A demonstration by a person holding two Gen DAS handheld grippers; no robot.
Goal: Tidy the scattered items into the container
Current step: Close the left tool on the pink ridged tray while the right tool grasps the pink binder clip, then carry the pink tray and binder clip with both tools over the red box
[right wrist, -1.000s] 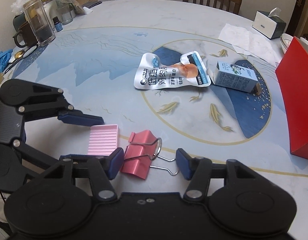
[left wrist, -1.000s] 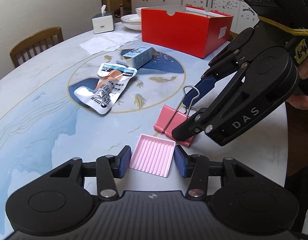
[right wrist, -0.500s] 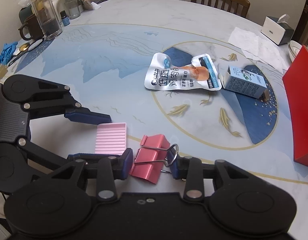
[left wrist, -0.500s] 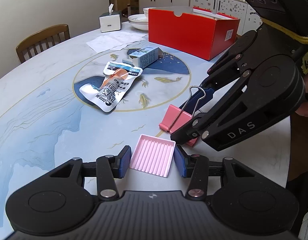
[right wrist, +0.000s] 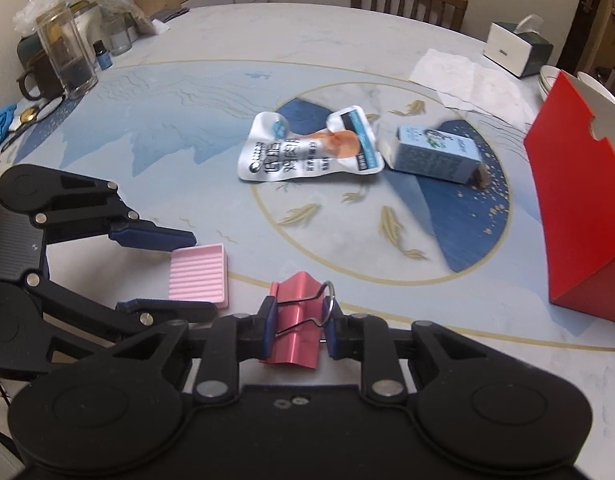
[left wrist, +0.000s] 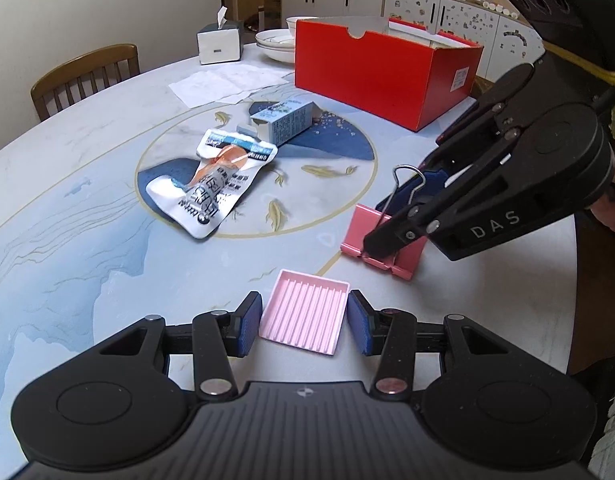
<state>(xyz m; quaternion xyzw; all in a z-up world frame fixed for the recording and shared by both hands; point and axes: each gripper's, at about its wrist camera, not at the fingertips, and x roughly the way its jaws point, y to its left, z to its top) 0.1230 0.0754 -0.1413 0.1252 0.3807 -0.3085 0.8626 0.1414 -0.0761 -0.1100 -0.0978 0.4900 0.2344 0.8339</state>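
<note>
My right gripper is shut on a pink binder clip, which also shows in the left wrist view, tilted with one edge on the table. My left gripper is open, its pads on either side of a pink ridged tray lying flat; the tray shows in the right wrist view too. A silver snack pouch and a small blue carton lie at the table's middle. The open red box stands at the far side.
A tissue box, stacked white bowls and paper sheets sit beyond the carton. A glass jar, a mug and small bottles stand at the far left in the right wrist view. Wooden chairs ring the table.
My right gripper closed on the binder clip and tilted it up. The left gripper stayed open around the pink tray.
</note>
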